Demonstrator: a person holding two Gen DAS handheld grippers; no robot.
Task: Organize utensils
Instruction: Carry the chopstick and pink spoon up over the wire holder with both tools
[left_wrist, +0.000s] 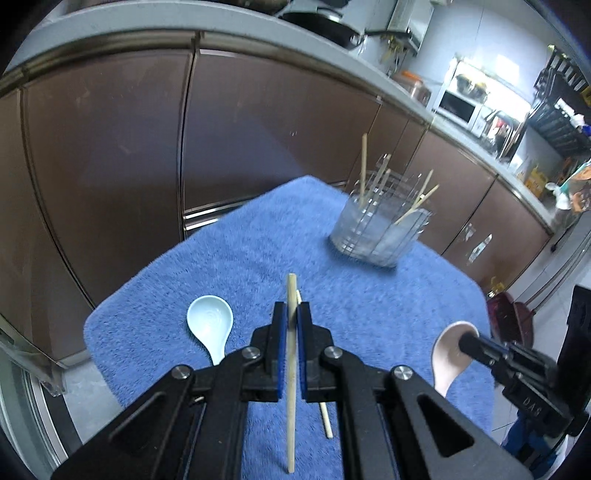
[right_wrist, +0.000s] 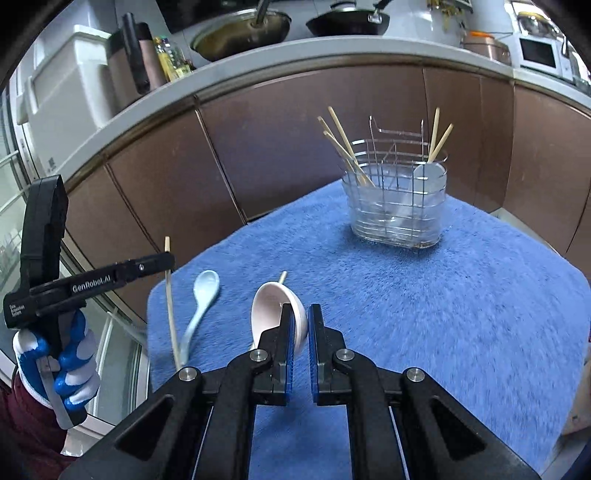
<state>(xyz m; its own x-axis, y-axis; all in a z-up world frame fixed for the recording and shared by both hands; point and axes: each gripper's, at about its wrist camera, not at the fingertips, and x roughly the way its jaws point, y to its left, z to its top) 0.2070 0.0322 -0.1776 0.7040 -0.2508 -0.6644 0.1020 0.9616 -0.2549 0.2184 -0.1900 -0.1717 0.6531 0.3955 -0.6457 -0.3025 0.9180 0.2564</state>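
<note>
My left gripper (left_wrist: 291, 314) is shut on a wooden chopstick (left_wrist: 291, 398) and holds it above the blue towel (left_wrist: 369, 302); it also shows in the right wrist view (right_wrist: 168, 263), chopstick (right_wrist: 170, 314) upright. My right gripper (right_wrist: 302, 317) is shut on the rim of a pink spoon (right_wrist: 267, 306), lifted off the towel; the spoon shows in the left view (left_wrist: 448, 354). A light blue spoon (left_wrist: 210, 325) (right_wrist: 201, 302) and another chopstick (left_wrist: 325, 417) lie on the towel. A wire utensil holder (right_wrist: 397, 206) (left_wrist: 376, 229) holds several chopsticks.
Brown cabinet doors (right_wrist: 258, 140) stand behind the towel-covered table under a grey counter (right_wrist: 258, 62) with pans. A microwave (left_wrist: 458, 105) sits far right. The towel's near-left edge (right_wrist: 151, 332) drops to the floor.
</note>
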